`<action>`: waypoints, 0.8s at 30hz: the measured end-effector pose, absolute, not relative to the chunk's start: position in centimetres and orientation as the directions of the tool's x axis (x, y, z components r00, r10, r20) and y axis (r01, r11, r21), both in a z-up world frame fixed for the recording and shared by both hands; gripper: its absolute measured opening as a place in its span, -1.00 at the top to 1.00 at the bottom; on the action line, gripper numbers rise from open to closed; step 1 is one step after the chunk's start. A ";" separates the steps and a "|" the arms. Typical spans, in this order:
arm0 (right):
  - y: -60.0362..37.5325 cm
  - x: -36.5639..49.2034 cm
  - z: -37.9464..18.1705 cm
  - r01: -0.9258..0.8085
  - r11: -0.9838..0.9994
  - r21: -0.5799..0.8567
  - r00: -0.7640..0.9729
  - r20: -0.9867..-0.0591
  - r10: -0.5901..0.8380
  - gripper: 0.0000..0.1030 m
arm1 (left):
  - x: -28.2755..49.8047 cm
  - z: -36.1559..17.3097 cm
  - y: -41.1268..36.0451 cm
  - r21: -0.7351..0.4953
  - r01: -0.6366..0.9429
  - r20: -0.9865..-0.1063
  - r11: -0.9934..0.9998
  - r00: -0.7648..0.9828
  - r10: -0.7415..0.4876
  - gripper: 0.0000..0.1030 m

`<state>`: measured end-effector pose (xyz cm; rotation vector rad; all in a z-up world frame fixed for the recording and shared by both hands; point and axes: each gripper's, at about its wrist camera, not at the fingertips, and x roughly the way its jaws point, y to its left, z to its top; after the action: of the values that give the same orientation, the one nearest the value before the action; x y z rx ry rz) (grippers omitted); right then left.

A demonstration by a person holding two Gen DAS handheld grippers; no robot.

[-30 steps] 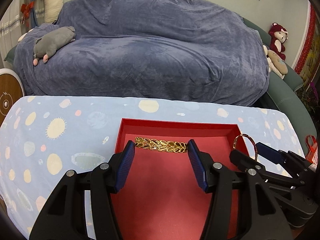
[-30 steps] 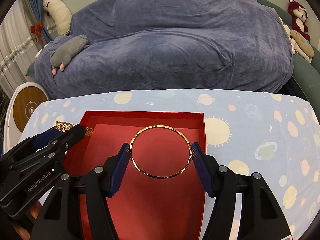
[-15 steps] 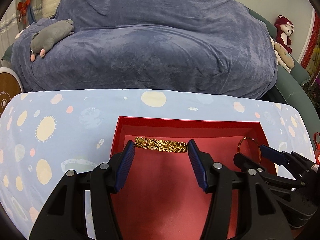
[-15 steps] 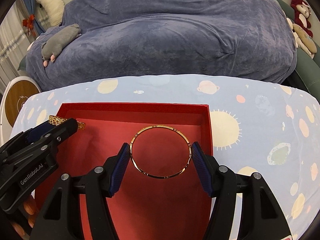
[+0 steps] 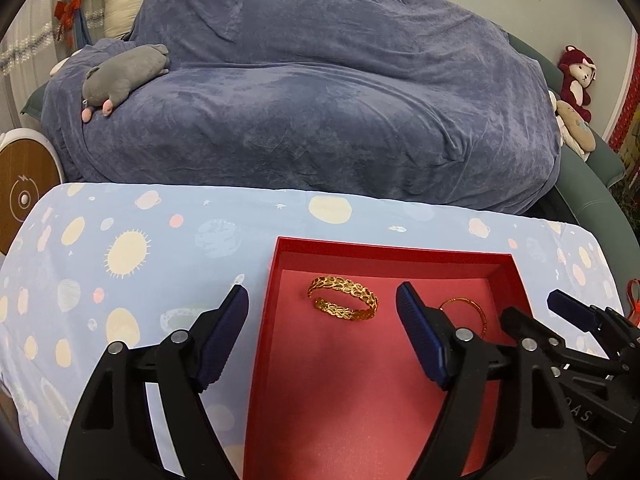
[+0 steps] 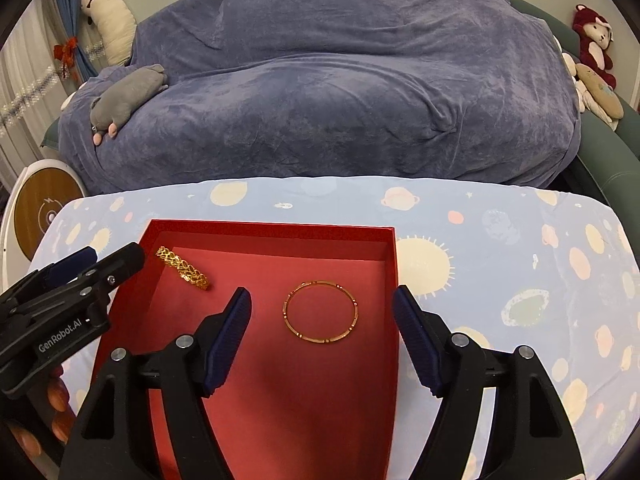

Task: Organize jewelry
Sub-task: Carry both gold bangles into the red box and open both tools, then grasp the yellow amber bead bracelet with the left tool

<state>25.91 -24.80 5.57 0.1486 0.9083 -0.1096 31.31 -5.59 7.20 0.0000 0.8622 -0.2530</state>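
A red box [image 5: 392, 249] [image 6: 272, 227] stands open on the table. A gold leaf-pattern bracelet [image 5: 343, 298] [image 6: 183, 267] lies on its floor at the back left. A thin gold bangle [image 6: 320, 311] [image 5: 466, 308] lies flat to its right. My left gripper [image 5: 322, 328] is open and empty, its fingers spread wide just behind the leaf bracelet. My right gripper [image 6: 322, 330] is open and empty, its fingers either side of the bangle and apart from it. Each gripper shows in the other's view, the right one [image 5: 560, 308] and the left one [image 6: 92, 262].
The table carries a light blue cloth with planets [image 5: 128, 248] [image 6: 500, 248]. Behind it is a sofa under a blue-grey throw [image 5: 312, 112] with a grey plush toy [image 5: 124, 76]. A round white and wood device [image 5: 24, 192] stands at the left.
Both grippers have opened and let go. The leaf bracelet and the bangle now lie on the box floor. Both grippers have drawn back a little.
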 end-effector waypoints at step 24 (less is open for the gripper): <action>-19.8 0.0 4.9 0.172 0.983 0.065 0.578 -0.815 -0.047 -0.43 | 8.9 3.7 3.8 -0.020 0.164 -0.816 0.986 0.568 -0.112 -0.41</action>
<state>-0.01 -19.76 4.93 0.1422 0.9471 -0.1287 8.88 3.85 3.71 0.0599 0.9534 -0.1622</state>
